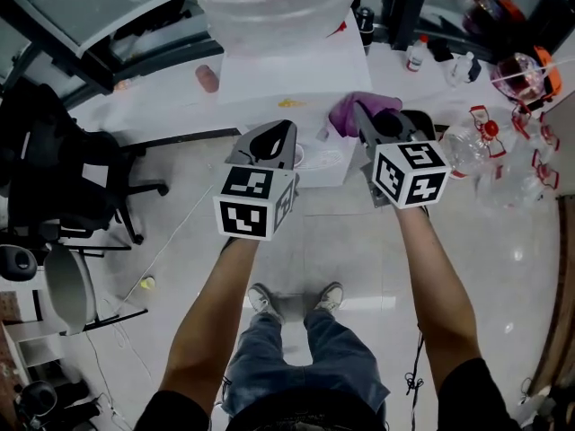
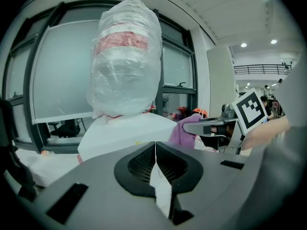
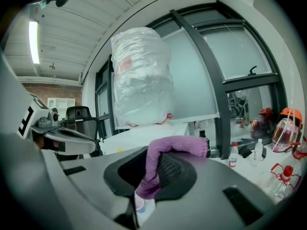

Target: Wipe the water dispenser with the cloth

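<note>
From the head view, the person stands with both forearms stretched forward and roughly parallel, holding the two grippers side by side at about the same height. The left gripper [image 1: 275,142] and right gripper [image 1: 381,129] both point at the white water dispenser [image 1: 287,65], which stands just ahead and carries a plastic-wrapped bottle [image 1: 269,3]. A purple cloth [image 1: 352,112] bunches at the right gripper's tip, close to the dispenser's front edge. In the left gripper view, the left gripper [image 2: 155,164] has its jaws pressed together along a thin line with nothing between them, and the dispenser [image 2: 127,135] is straight ahead. In the right gripper view, the right gripper [image 3: 152,176] is clamped on the cloth [image 3: 175,145], which folds over its jaws, with the dispenser [image 3: 144,131] beyond.
</note>
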A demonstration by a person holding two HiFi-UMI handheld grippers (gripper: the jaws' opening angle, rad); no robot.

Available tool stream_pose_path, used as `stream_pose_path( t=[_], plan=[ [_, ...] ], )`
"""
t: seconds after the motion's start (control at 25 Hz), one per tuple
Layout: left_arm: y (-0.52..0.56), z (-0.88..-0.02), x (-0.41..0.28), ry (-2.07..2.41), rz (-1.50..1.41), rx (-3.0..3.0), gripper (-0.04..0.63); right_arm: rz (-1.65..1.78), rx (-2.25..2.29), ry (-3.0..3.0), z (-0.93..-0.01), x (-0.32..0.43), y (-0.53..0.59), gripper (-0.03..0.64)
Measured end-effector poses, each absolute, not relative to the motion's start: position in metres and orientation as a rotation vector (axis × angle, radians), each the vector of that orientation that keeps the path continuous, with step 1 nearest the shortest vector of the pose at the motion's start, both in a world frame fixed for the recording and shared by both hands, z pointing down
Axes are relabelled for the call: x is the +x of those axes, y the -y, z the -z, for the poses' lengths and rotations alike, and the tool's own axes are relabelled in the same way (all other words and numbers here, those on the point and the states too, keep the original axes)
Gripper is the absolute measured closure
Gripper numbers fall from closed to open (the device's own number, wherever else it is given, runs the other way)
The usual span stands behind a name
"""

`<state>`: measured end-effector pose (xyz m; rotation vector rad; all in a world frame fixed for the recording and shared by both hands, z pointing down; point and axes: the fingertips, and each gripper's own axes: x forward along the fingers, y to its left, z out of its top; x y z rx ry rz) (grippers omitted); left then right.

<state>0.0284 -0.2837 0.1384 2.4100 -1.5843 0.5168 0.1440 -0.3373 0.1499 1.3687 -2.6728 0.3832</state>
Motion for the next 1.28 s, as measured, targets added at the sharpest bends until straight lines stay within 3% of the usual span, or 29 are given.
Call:
stream_pose_path(
  t=[0.6,1.28],
  plan=[
    [0.289,-0.177,0.023,1.619,-0.503,2.496,0.568,-0.177,1.47,2.697,-0.166,0.154,0.342,0.574],
    [0.29,-0.289,0.016,1.619,-0.338,2.546,0.568,0.085,1.588,2.728,-0.26,0.16,0.335,0.574]
  ],
)
